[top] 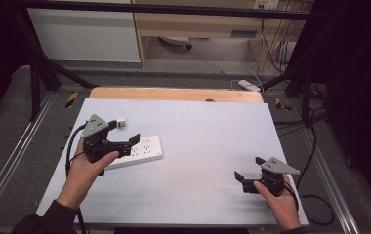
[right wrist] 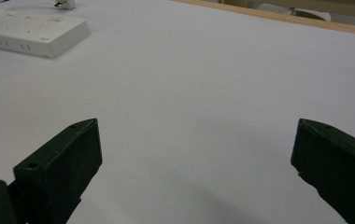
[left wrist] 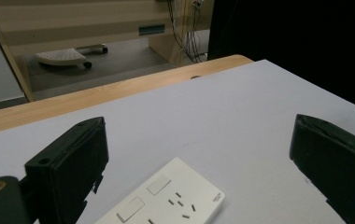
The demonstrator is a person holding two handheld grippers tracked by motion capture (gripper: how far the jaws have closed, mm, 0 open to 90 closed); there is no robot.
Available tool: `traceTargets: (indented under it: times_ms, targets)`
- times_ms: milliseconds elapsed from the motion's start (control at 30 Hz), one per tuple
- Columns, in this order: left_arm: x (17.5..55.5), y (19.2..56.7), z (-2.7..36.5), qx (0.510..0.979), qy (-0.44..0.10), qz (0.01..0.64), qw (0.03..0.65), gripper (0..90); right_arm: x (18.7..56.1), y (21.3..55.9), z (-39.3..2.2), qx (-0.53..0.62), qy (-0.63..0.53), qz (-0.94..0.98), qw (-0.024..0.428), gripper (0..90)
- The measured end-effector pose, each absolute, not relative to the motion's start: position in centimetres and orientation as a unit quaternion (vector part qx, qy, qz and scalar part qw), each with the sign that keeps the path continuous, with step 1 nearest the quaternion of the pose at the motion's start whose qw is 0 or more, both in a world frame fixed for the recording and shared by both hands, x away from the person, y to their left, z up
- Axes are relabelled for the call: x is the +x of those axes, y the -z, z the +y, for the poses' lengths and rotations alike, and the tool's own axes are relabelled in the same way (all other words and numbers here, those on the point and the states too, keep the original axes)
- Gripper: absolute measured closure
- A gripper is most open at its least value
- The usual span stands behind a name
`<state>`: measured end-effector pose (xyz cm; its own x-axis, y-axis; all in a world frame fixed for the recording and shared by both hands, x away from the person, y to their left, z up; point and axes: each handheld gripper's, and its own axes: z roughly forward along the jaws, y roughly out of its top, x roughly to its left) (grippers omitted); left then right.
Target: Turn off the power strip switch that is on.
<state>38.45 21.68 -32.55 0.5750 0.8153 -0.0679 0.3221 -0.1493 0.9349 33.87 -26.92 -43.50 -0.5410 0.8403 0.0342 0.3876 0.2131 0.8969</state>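
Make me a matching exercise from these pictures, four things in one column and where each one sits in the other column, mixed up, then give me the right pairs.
Things:
1. power strip
2. small white plug
3. left gripper
4. right gripper

Places:
A. open above bare table near the right front corner
B. lying flat on the left half of the white table
C. just beyond the power strip, toward the far edge
D. open right over the power strip

Pairs: 1-B, 2-C, 3-D, 4-A
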Motion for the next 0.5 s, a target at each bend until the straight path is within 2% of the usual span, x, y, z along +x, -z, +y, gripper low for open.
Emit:
traceTargets:
  times_ms: [500]
  targets:
    - [41.2,33.0,20.1,0.719,-0.227,0.404,0.518,5.4,33.9,43.5,-27.3,0.425,-0.477,0.731,0.24,2.5]
